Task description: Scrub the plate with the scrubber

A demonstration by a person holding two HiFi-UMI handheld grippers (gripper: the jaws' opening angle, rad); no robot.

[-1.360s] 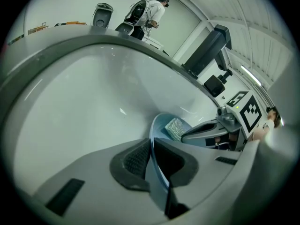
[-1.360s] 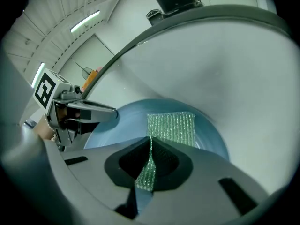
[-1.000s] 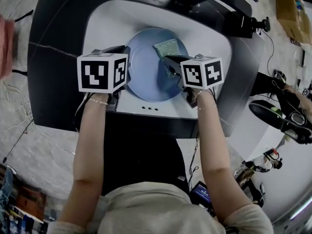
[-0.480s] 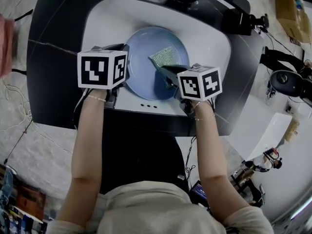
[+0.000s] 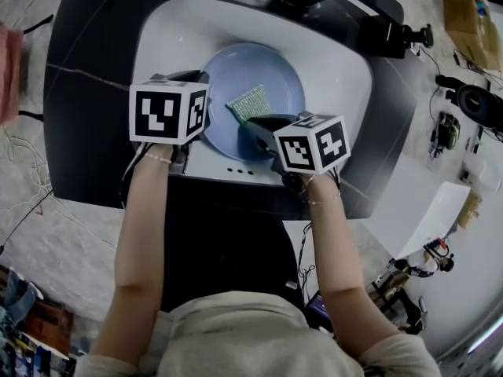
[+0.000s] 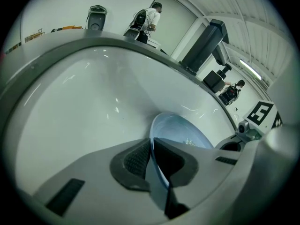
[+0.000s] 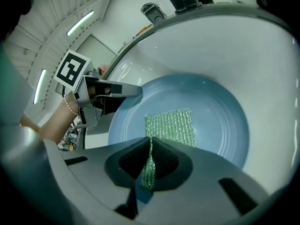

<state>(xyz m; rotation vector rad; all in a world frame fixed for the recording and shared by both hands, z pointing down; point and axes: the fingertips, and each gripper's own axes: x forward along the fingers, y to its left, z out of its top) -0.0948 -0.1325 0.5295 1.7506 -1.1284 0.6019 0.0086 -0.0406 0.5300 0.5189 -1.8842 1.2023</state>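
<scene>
Plate (image 5: 271, 73) – pale blue and round – lies in a white basin (image 5: 334, 61) set into the dark counter (image 5: 86, 93), directly ahead of the person. From the head view its near rim is hard to follow: the marker cubes on both tools cover the jaws, the plate's near-left edge and the part of the scrubber that is gripped. Whether the plate lies flat or is slightly lifted cannot be told.

Nearest on the left, the left hand-held gripper (image 6: 151, 149) is closed narrowly on the plate's rim, which runs edge-on between its pads. On the right, the right hand-held gripper (image 7: 150, 149) is clamped on the near edge of the green mesh scrubber (image 7: 171, 125), bunching it into a thin upright fold between the pads.

Beyond the jaws the scrubber spreads out as a flat rectangle on the plate's inner surface – its long axis running from the jaws away toward the plate's middle, angled a little to the left in the head view. Its far edge stops short of the far rim.
</scene>
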